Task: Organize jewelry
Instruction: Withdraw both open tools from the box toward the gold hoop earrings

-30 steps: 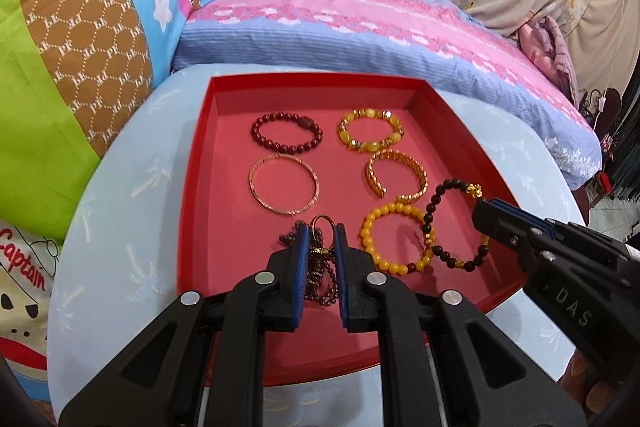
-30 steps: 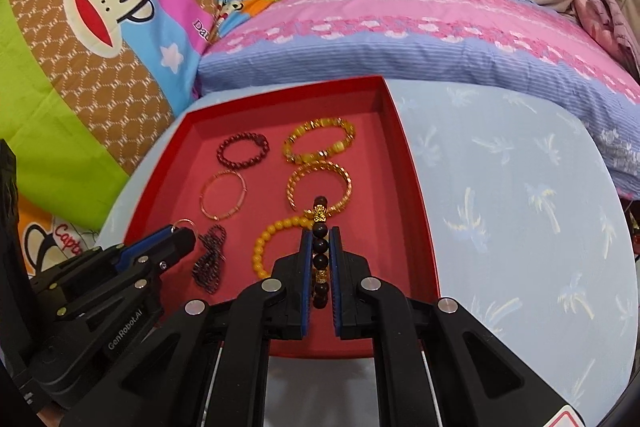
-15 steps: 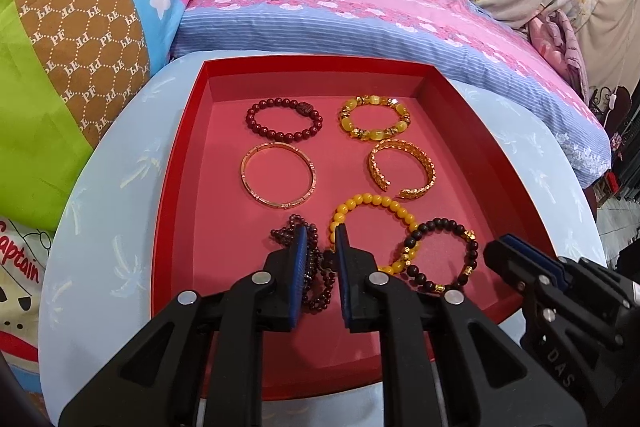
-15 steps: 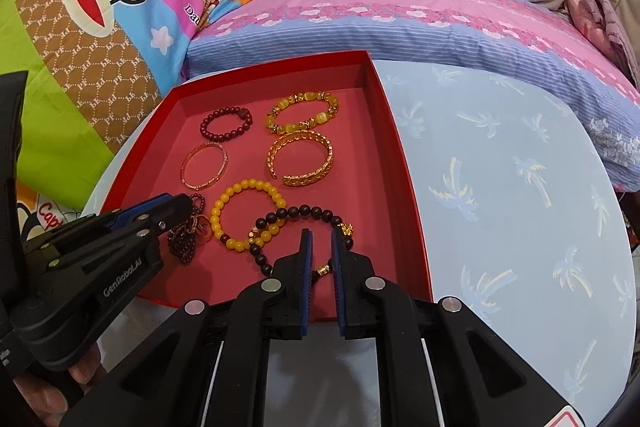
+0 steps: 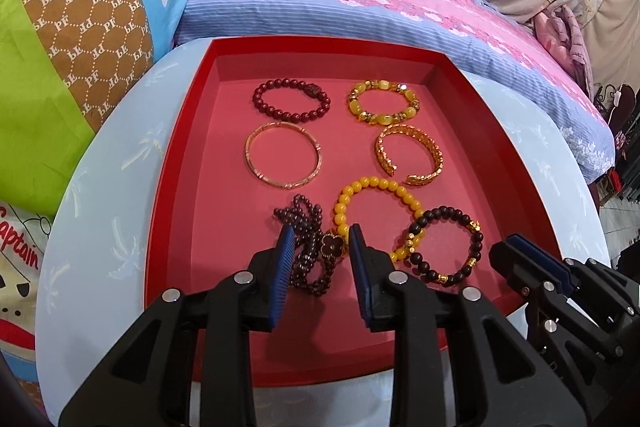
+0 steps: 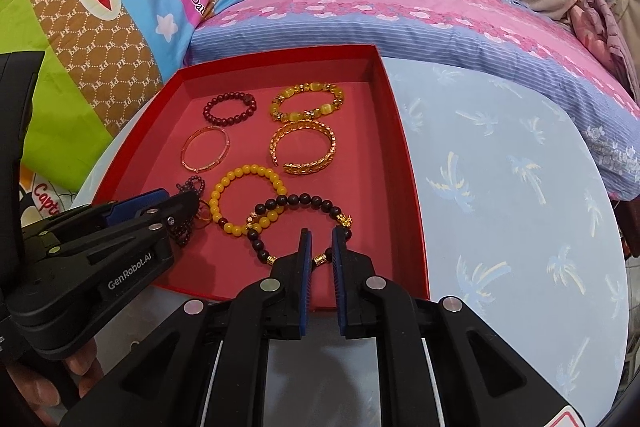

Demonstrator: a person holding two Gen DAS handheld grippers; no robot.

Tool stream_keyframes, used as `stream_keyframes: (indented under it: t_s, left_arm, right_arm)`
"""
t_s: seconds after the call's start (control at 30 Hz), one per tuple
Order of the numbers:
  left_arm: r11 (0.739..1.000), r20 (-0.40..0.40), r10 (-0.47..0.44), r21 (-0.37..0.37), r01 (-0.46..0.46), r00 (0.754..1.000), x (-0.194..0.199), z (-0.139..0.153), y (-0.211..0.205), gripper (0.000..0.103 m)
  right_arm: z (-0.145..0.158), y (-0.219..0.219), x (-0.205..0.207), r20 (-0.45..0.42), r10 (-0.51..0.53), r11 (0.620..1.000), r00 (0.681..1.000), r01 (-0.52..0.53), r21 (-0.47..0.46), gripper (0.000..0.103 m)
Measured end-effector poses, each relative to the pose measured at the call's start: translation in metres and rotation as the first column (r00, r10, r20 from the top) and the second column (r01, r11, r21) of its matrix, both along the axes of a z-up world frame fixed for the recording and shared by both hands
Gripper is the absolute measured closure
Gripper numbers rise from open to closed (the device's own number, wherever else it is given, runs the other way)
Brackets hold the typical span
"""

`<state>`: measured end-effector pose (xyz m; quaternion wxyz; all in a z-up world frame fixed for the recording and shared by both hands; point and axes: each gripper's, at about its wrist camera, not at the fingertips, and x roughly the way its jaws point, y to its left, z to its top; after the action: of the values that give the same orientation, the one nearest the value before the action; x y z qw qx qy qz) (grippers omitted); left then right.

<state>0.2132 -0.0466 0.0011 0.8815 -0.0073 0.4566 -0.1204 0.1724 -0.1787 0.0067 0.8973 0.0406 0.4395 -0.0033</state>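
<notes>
**Entry: red tray [image 5: 176, 167] on pale blue counter [image 5: 100, 207], near row**

Item 1, dark bead strand [image 5: 304, 255]. Bunched in a loose heap on the tray floor at the near left, flower charm beside it. Lifted a second ago, clamped in the left tool [image 5: 320, 239]; now set down. Left tool just widened, pads standing apart on either side of the heap and pressing on nothing. Counted as released.

Item 2, black bead bracelet [image 5: 444, 213] with gold spacers. Hanging from the right tool [image 6: 319, 239] a second ago; now flat on the tray floor at the near right, its far left arc overlapping the yellow bead bracelet [image 5: 376, 183]. Right tool drawn nearly together, only a narrow slit left. One gold bead visible through that slit in the right wrist view, yet in the left wrist view the tip stands just beside the bracelet and apart from it. Judged let go, not gripped.

Items 3–6, unchanged at the far end, two rows of two: maroon bead bracelet [image 5: 292, 117], yellow stone bracelet [image 5: 354, 105], thin gold bangle [image 5: 280, 124], gold cuff [image 5: 435, 155].

Status: all seven pieces inside the tray, both tools empty. Probably near completion. Remaining faults: strand still heaped rather than laid out, black and yellow bracelets touching instead of spaced.
</notes>
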Motion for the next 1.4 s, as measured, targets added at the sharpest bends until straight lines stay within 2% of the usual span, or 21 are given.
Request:
stream_keyframes:
  t_s: [0.9, 1.0, 1.07, 1.13, 1.23, 1.4]
  left_arm:
    - [1.0, -0.033, -0.024, 0.019, 0.025, 0.999, -0.031, -0.005, 0.002, 0.076]
    - [1.0, -0.02, -0.019, 0.01, 0.019, 1.0, -0.031, 0.001, 0.004, 0.072]
    - [1.0, 0.006, -0.008, 0.01, 0.008, 1.0, -0.034, 0.01, 0.007, 0.06]
    - [1.0, 0.021, 0.003, 0.003, -0.003, 1.0, -0.037, 0.016, 0.011, 0.054]
    - [1.0, 0.037, 0.02, -0.013, -0.02, 0.999, -0.045, 0.024, 0.02, 0.053]
    - [0.999, 0.049, 0.047, -0.021, -0.046, 0.998, -0.065, 0.031, 0.043, 0.053]
  right_arm:
    - [0.002, -0.005, -0.032, -0.007, -0.028, 0.999, 1.0, 0.028, 0.024, 0.092]
    - [0.006, -0.009, -0.036, 0.001, -0.047, 0.997, 0.999, 0.047, 0.055, 0.084]
    - [0.009, -0.011, -0.039, 0.007, -0.055, 0.996, 0.998, 0.055, 0.069, 0.079]
    - [0.013, -0.013, -0.044, 0.022, -0.065, 0.995, 0.998, 0.063, 0.074, 0.074]
    - [0.019, -0.014, -0.054, 0.044, -0.071, 0.995, 0.997, 0.067, 0.078, 0.069]
    - [0.024, -0.01, -0.072, 0.051, -0.048, 0.996, 0.998, 0.044, 0.071, 0.067]
